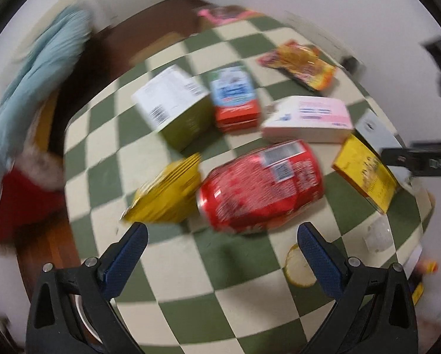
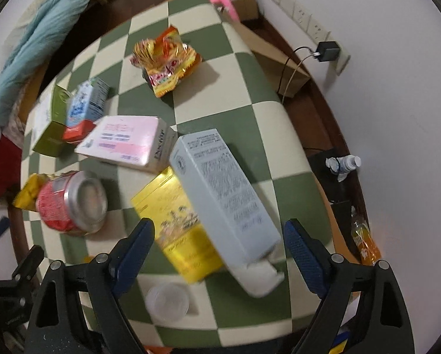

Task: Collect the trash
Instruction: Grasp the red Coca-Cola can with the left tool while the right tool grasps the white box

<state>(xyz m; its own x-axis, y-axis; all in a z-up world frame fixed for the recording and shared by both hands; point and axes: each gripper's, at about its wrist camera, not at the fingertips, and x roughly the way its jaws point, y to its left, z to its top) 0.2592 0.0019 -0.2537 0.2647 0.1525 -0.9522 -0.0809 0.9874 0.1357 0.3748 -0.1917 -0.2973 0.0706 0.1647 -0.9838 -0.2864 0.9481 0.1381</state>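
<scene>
left hand-held gripper (image 1: 222,236) released | crushed red aluminium can (image 1: 261,185) just ahead, long axis crosswise | right hand-held gripper (image 2: 219,231) released, straddling pale grey carton (image 2: 223,197)

Filling the bottom of the left wrist view, the left black plastic claw (image 1: 222,237) is showing blue, dimpled finger pads (image 1: 126,253), silver pivot screws and triangular cutouts. The right black plastic claw (image 2: 219,233) is displaying identical blue pads (image 2: 133,249) and silver screws.
</scene>
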